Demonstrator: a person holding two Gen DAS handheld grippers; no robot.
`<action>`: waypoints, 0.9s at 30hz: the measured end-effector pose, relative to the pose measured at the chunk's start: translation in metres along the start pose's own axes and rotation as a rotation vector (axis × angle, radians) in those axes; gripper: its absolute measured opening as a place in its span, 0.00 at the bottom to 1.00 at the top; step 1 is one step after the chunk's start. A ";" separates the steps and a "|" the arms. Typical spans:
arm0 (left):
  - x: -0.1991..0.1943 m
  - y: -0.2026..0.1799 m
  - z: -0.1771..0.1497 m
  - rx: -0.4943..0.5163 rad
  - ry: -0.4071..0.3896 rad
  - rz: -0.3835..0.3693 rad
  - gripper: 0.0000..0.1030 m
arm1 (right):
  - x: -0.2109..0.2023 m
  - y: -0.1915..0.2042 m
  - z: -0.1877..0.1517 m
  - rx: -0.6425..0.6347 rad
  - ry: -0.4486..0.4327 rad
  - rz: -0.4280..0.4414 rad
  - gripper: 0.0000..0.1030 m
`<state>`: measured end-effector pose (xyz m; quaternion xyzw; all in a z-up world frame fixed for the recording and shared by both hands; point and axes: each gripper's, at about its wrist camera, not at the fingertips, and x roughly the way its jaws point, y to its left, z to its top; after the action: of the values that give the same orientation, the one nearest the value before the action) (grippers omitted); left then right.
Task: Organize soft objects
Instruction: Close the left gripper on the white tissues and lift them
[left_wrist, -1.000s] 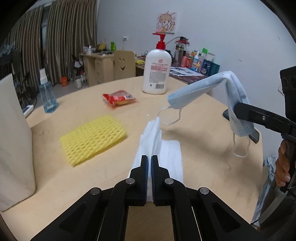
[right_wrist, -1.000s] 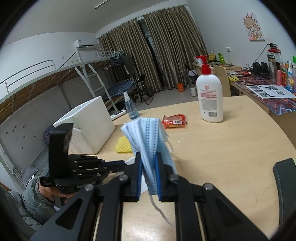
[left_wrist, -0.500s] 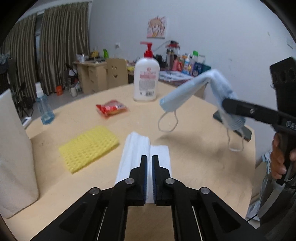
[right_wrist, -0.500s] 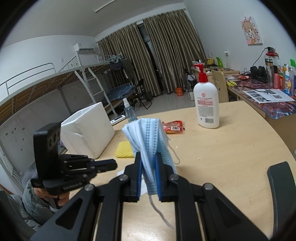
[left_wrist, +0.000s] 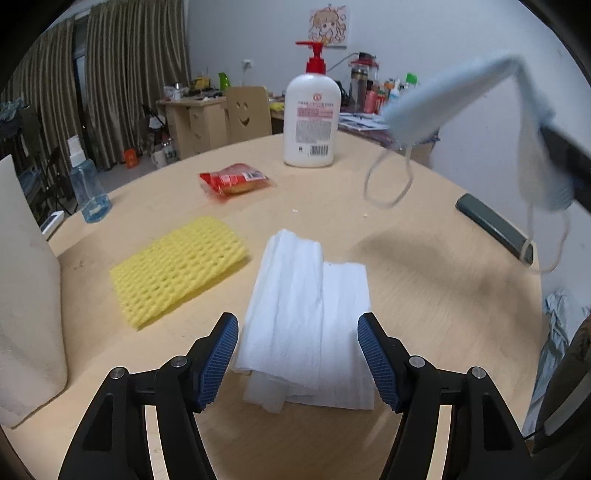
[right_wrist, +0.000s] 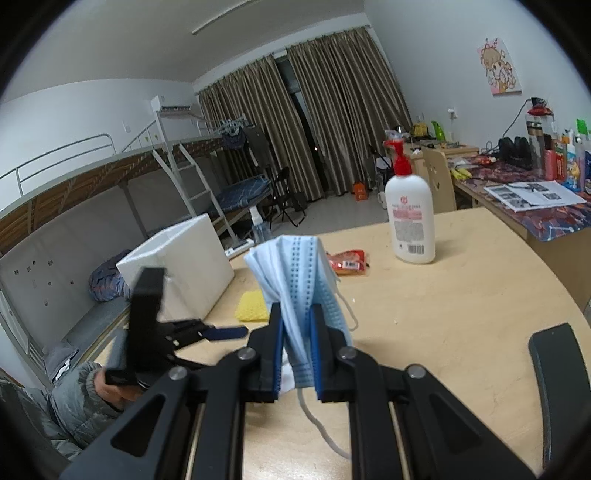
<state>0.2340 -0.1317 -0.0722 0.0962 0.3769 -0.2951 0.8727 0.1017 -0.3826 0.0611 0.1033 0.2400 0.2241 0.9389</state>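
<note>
White folded tissue (left_wrist: 308, 317) lies flat beside the yellow foam net (left_wrist: 177, 269) — limp, light; pinch its near edge. Left gripper (left_wrist: 297, 360) has just opened, straddling it untouched. Right gripper (right_wrist: 295, 354) clamps the blue face mask (right_wrist: 295, 280) aloft.

Tissue (left_wrist: 306, 314) right of sponge (left_wrist: 177, 266), bottle (left_wrist: 312, 118) behind, on table (left_wrist: 424, 295)

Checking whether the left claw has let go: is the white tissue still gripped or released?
Released. The left claw has just been opening; its pads stand clear on either side of the tissue, which lies folded on the table.
</note>
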 end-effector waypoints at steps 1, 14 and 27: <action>0.001 0.000 0.000 0.000 -0.002 0.002 0.66 | -0.003 0.000 0.001 0.001 -0.013 0.004 0.16; 0.012 0.003 -0.004 -0.011 0.055 0.012 0.17 | -0.007 -0.007 0.000 0.024 -0.026 0.010 0.16; -0.081 0.015 0.018 -0.062 -0.210 -0.094 0.17 | 0.001 -0.006 -0.002 0.022 0.004 0.010 0.16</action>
<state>0.2101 -0.0911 -0.0024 0.0200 0.2963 -0.3325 0.8951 0.1036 -0.3876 0.0571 0.1142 0.2437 0.2264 0.9361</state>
